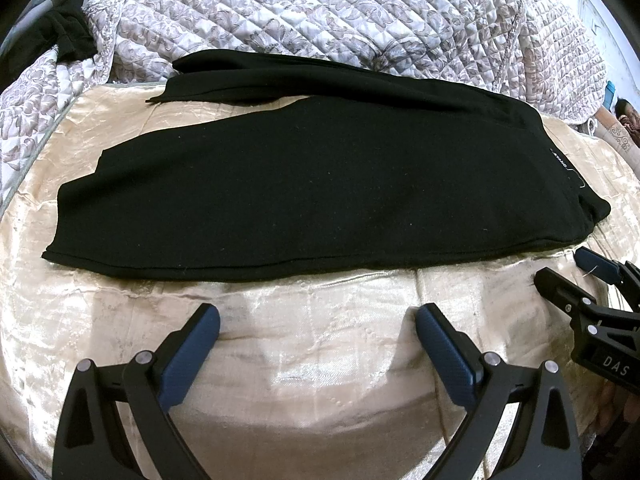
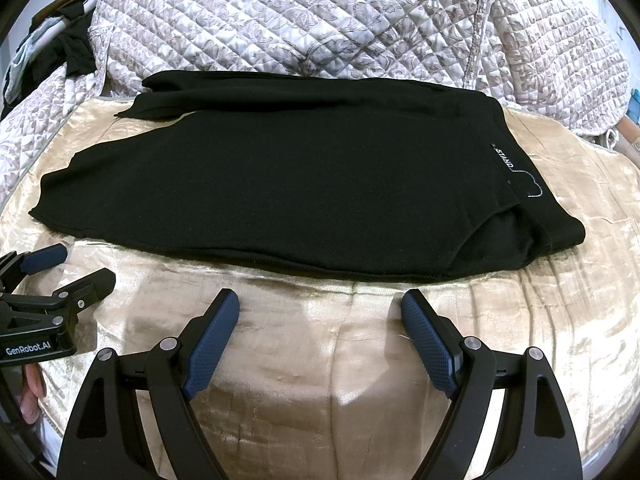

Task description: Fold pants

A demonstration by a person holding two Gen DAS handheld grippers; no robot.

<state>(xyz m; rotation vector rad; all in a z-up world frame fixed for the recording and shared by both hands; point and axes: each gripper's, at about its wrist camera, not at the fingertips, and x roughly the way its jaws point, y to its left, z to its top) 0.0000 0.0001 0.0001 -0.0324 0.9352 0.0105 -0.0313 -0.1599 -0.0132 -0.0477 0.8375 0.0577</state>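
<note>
Black pants (image 1: 320, 184) lie flat across a shiny beige sheet (image 1: 312, 360), legs to the left, waist with a small white label (image 1: 560, 162) to the right. They also show in the right wrist view (image 2: 288, 184), label (image 2: 505, 158) at right. My left gripper (image 1: 318, 320) is open and empty, just short of the pants' near edge. My right gripper (image 2: 320, 308) is open and empty, also just short of that edge. Each gripper shows in the other's view: the right one (image 1: 568, 272) at far right, the left one (image 2: 76, 264) at far left.
A quilted floral bedspread (image 1: 320, 12) is bunched up behind the pants. Dark clothing (image 1: 68, 36) lies at the far left corner. The beige sheet (image 2: 340, 380) stretches toward me.
</note>
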